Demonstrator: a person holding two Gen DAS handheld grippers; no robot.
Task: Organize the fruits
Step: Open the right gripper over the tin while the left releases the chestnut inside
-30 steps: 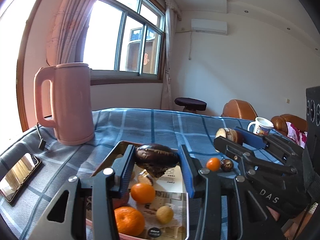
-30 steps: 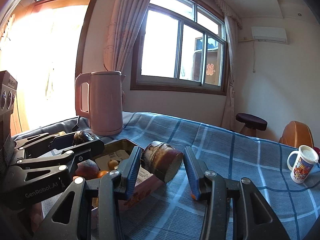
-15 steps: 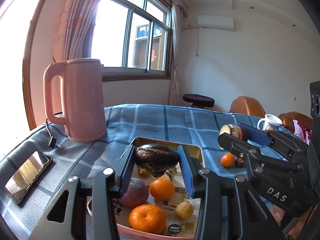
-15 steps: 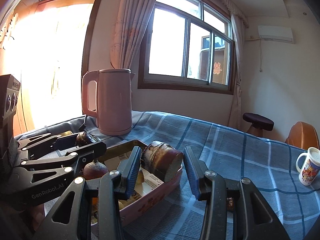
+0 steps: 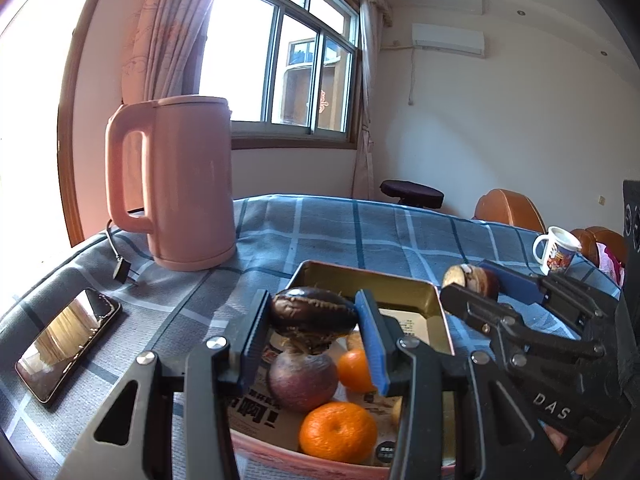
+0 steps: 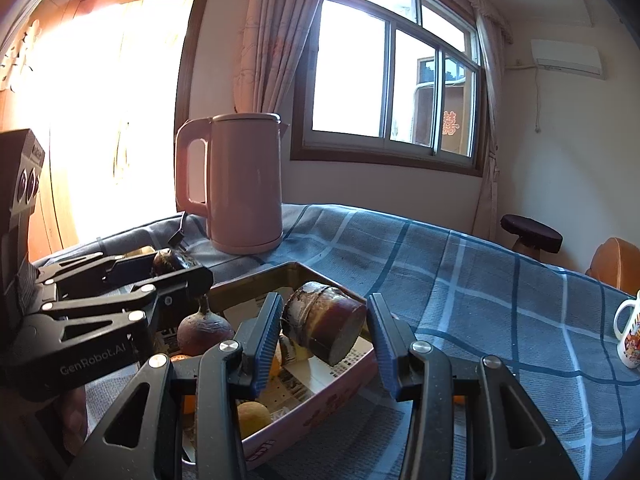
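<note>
My left gripper is shut on a dark brown oval fruit and holds it above the pink tin tray. The tray holds a purple round fruit, two oranges and a small yellow fruit. My right gripper is shut on a dark cut stub of root or cane, held over the tray's right edge. The right gripper also shows in the left wrist view, the left gripper in the right wrist view.
A pink kettle stands at the back left with its cord on the blue plaid cloth. A phone lies at the left edge. A white mug stands far right. A stool and chairs are behind.
Both grippers, still holding their items, have moved forward over the tray. The tray and kettle now look closer, and the loose small fruits on the cloth are out of sight.
</note>
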